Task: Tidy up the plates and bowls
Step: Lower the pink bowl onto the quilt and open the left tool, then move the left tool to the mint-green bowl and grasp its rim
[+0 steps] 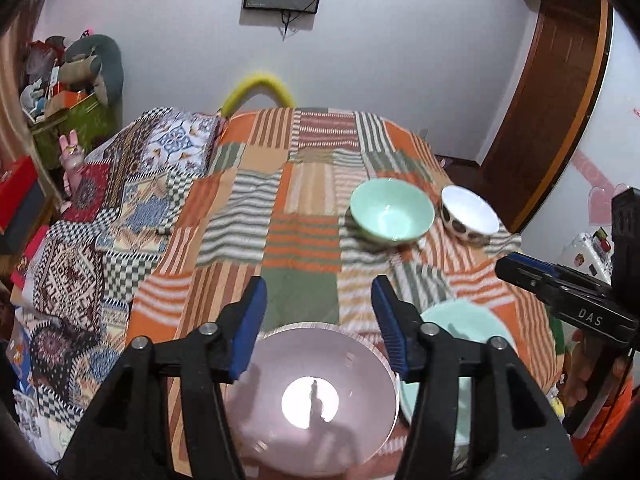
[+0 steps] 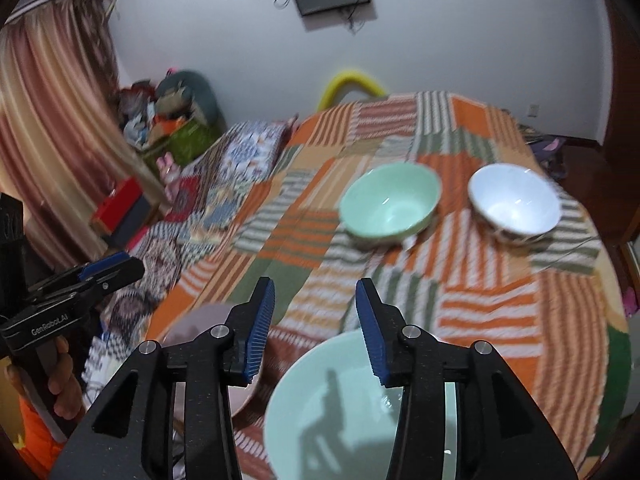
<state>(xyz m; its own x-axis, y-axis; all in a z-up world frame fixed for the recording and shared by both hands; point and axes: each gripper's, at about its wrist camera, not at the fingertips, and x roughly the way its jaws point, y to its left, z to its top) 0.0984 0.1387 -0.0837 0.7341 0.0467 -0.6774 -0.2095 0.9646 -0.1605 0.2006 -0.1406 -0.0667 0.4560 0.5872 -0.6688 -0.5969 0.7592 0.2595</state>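
Both grippers hung over the near edge of a bed (image 1: 304, 208) covered in a striped patchwork blanket. Left gripper (image 1: 318, 320) had jaws spread, nothing between them, above a pink bowl (image 1: 320, 400) at the near edge. Right gripper (image 2: 316, 328) likewise had jaws spread and empty, above a pale green plate (image 2: 340, 412) just right of the pink bowl; whether the two dishes touched was unclear. Farther off on the right side sat a mint green bowl (image 1: 392, 210), and just right of it a white bowl with dark spots (image 1: 470, 216), very close, contact unclear. Nothing looked stacked yet. Risks from here: the soft, wrinkled blanket gives no firm base, so a rim grab could tip a bowl or drag cloth along. The spotted bowl sat near the right edge of the bed, so a nudge could send it off. The two grippers were close together, so a careless reach could knock one against the other. Glazed rims may slip in a shallow pinch.
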